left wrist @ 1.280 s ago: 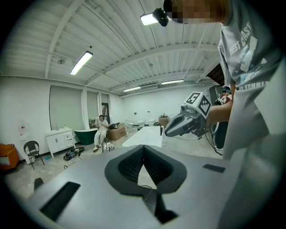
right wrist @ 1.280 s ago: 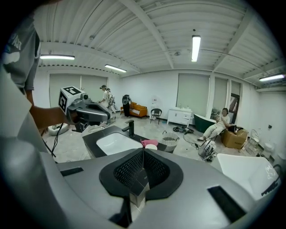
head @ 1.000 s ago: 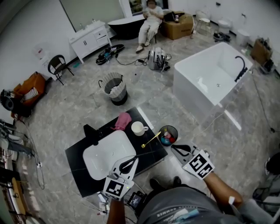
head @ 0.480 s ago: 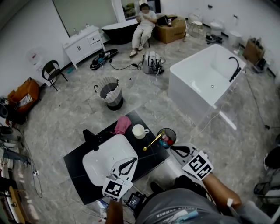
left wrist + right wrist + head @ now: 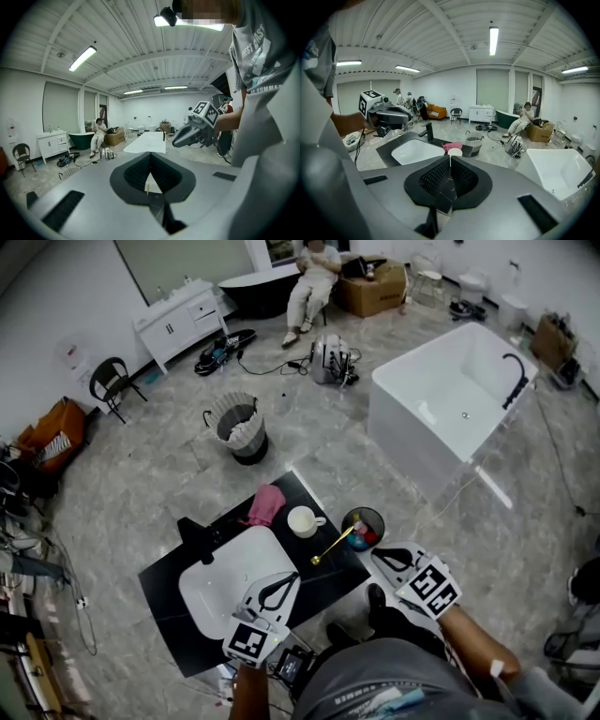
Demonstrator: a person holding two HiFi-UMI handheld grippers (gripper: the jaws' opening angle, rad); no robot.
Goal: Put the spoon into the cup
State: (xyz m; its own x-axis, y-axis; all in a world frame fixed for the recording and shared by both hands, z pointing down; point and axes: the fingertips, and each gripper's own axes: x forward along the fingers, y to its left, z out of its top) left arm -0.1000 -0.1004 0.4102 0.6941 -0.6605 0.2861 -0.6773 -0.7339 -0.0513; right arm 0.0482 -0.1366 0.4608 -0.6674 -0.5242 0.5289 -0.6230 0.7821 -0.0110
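White cup (image 5: 302, 520) upright on black worktop (image 5: 164, 592), just beyond the sink's (image 5: 230, 573) far right corner, handle pointing right; gold spoon (image 5: 333, 547) lies flat and diagonal just right of cup, apart from it; bowl end toward worktop's front, handle end reaching the right edge.

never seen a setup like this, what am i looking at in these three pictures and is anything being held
No robot here: a person holds a two-jaw gripper in each hand. The head view looks down from a camera on the person's head, showing the left gripper and right gripper. The other two views ride on each gripper, looking along its jaws. Both grippers are shut and empty. On the black counter are a white sink, a pink cloth, a white cup and a gold spoon.
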